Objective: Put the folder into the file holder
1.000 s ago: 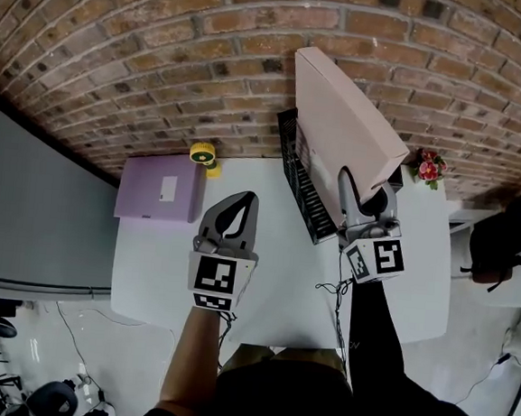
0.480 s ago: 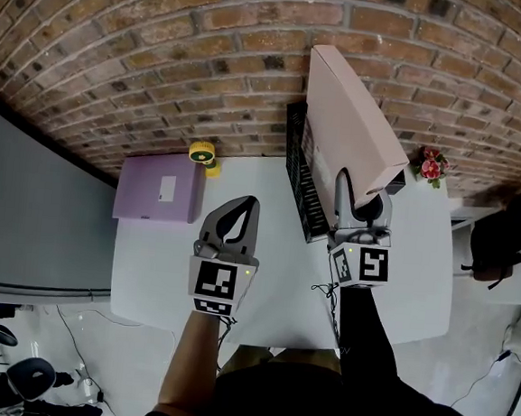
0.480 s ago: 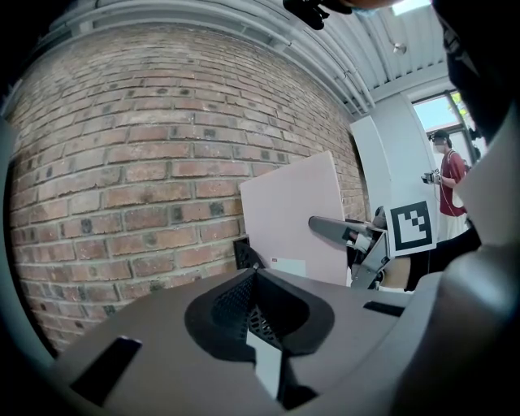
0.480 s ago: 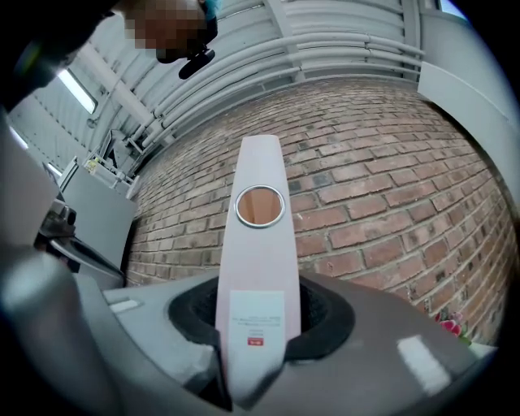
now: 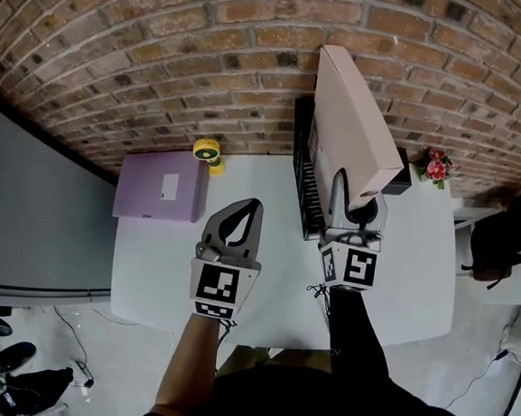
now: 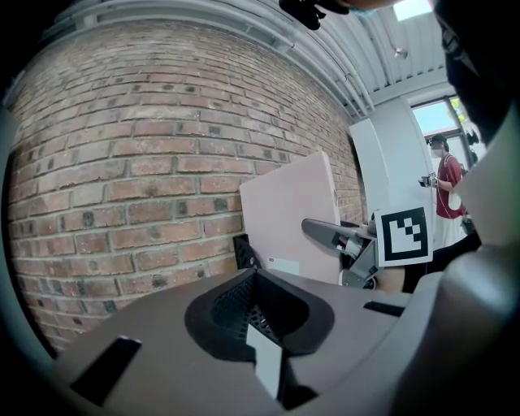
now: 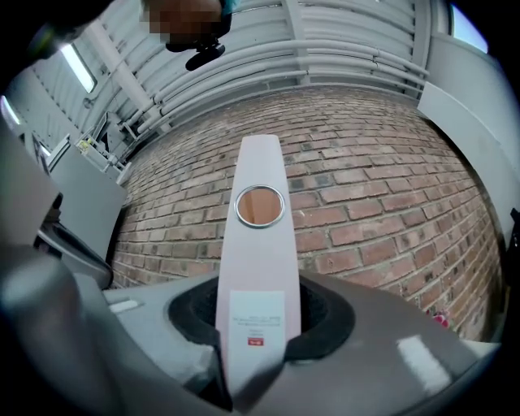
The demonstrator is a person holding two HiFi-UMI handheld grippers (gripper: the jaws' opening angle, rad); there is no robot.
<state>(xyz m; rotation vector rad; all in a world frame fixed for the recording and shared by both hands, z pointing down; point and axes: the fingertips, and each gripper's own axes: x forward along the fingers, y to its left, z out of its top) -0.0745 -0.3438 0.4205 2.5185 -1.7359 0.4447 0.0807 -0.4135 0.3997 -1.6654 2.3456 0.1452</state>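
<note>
Fingers (image 5: 337, 193): my right gripper (image 5: 354, 200) clamps the folder (image 5: 349, 111); my left gripper (image 5: 239, 217) is closed, empty.
Folder: upright, raised at the holder's (image 5: 303, 181) right side.
Doing it well: I square its bottom edge over a holder slot, then lower straight.

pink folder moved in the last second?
Yes. The pink folder swung more upright, its lower end shifting left from the flowers toward the file holder.

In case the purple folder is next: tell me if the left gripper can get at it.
Probably yes. The left gripper, empty with jaws together, hovers beside the purple folder, and only bare table lies between them. The jaws must open first, and it lies flat.
</note>
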